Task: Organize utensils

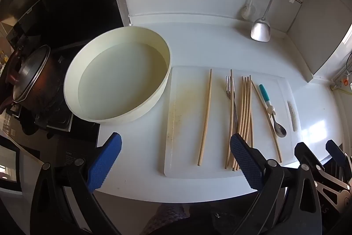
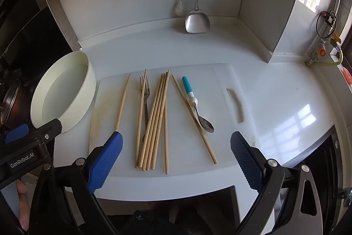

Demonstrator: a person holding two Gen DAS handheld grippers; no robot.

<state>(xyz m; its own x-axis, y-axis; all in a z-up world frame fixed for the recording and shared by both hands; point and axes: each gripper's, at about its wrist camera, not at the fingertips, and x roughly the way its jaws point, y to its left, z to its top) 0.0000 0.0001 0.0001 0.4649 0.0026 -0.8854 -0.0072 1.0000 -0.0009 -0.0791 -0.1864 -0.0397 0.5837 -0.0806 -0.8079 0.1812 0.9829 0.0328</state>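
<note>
None of the utensils has left the white cutting board (image 2: 220,91) as far as we can see: the loose chopsticks (image 2: 157,122), the fork (image 2: 145,89) among them and the teal-handled spoon (image 2: 193,102) to their right all lie on it. Left of the board, the round cream tray (image 1: 118,78) sits empty. We judge the sorting not yet begun. Our left gripper (image 1: 176,162) and right gripper (image 2: 176,160) both hover spread wide over the board's near edge, grasping nothing. "GenRobot.AI" is printed on the left gripper's body.
</note>
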